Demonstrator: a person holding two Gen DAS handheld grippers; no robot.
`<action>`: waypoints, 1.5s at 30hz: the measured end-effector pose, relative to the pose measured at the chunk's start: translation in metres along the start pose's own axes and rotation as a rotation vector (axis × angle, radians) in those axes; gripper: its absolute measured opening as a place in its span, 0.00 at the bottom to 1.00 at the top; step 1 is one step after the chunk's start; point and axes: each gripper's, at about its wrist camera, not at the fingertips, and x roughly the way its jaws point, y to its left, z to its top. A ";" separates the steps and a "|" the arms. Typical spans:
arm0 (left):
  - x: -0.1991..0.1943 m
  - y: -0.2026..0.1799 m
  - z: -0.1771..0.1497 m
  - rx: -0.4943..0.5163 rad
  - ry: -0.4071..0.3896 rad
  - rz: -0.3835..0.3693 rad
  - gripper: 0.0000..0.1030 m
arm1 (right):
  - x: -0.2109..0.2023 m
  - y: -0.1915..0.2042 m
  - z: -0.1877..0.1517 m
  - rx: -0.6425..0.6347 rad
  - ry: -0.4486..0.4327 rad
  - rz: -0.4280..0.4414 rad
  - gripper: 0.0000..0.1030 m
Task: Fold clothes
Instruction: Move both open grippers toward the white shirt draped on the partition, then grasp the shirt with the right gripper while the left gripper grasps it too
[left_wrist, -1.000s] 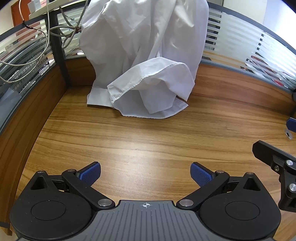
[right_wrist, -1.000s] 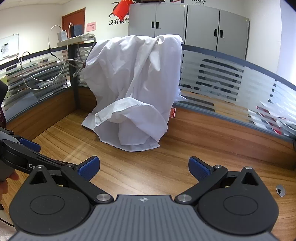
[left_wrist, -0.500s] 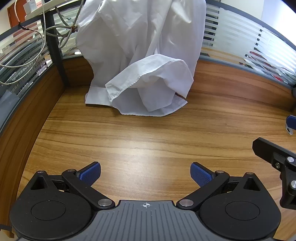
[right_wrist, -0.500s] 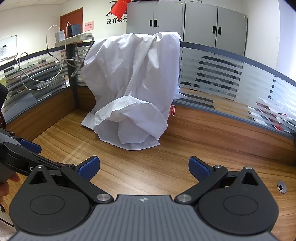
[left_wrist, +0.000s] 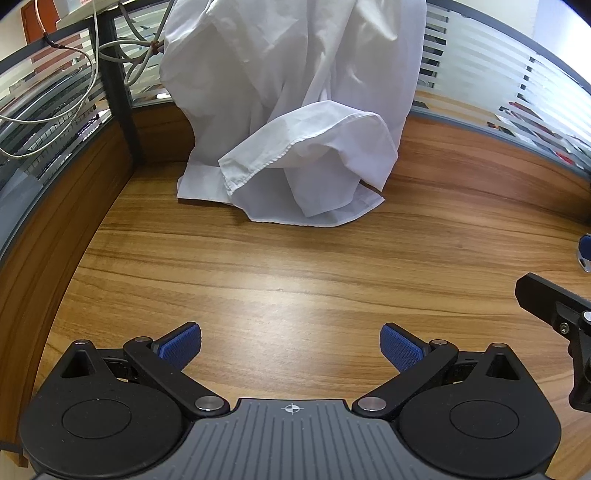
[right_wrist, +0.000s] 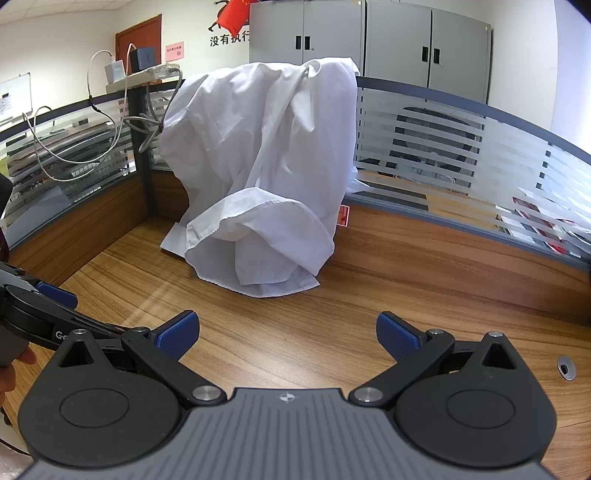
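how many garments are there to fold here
1: a white shirt hangs over the top of the desk partition, its lower end resting on the wooden desk. More cloth could be hidden behind the partition.

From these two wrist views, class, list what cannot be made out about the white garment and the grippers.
- White garment: its far side hangs behind the partition, hidden in both views.
- Garment top: cut off by the left wrist frame edge.
- Right gripper: only partly in the left view; fully shown, open, in its own.
- Left gripper: open, empty.
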 end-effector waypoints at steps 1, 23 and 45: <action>0.000 0.000 0.000 -0.001 0.001 0.001 1.00 | 0.001 0.000 0.000 0.001 0.002 0.000 1.00; 0.006 0.002 0.002 -0.014 0.022 0.019 1.00 | 0.008 -0.003 0.003 0.012 0.020 0.002 1.00; 0.025 0.022 0.004 -0.069 0.042 0.052 1.00 | 0.083 -0.030 0.060 0.045 0.058 0.022 0.99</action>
